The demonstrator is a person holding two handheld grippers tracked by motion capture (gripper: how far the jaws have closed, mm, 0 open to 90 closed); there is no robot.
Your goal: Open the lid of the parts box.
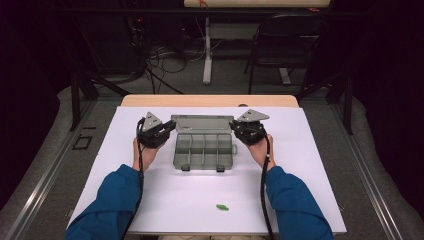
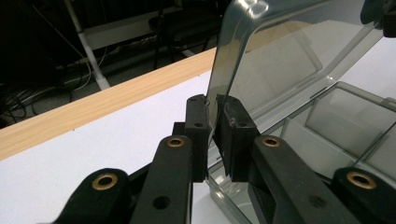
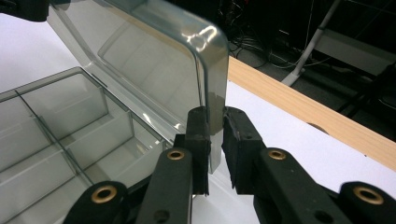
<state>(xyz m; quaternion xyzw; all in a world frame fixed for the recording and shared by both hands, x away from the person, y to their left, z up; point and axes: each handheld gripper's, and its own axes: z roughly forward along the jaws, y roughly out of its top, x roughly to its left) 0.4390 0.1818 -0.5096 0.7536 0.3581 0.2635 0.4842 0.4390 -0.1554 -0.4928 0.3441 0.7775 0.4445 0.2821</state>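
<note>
i have both forearms in blue sleeves reaching forward from the near edge, wrists roughly level, one on each side of the compartment box (image 1: pixel 204 150) that sits near the middle of the white tabletop (image 1: pixel 300 150). my left hand-held gripper (image 1: pixel 167 129) comes in from the box's left, its grey three-cornered plate tilted up, and its two black jaws are clenched on the left edge of the raised lid (image 2: pixel 280 60), the pads pressing the thin plastic from both faces. my right hand-held gripper (image 1: pixel 237 127) mirrors it on the other side, jaws likewise clamped on the lid's right edge (image 3: pixel 212 100). the lid is smoky, see-through plastic with rounded corners and a shallow rim, glossy enough to catch a highlight at the corner, and it stands nearly upright behind the tray. the tray below is the same grey translucent material, split by thin dividers into rectangular compartments, with two dark latches on its near wall. a pale wooden strip edges the tabletop's far side. a small green piece (image 1: pixel 222 207) lies on the tabletop well apart from the box, toward me.
</note>
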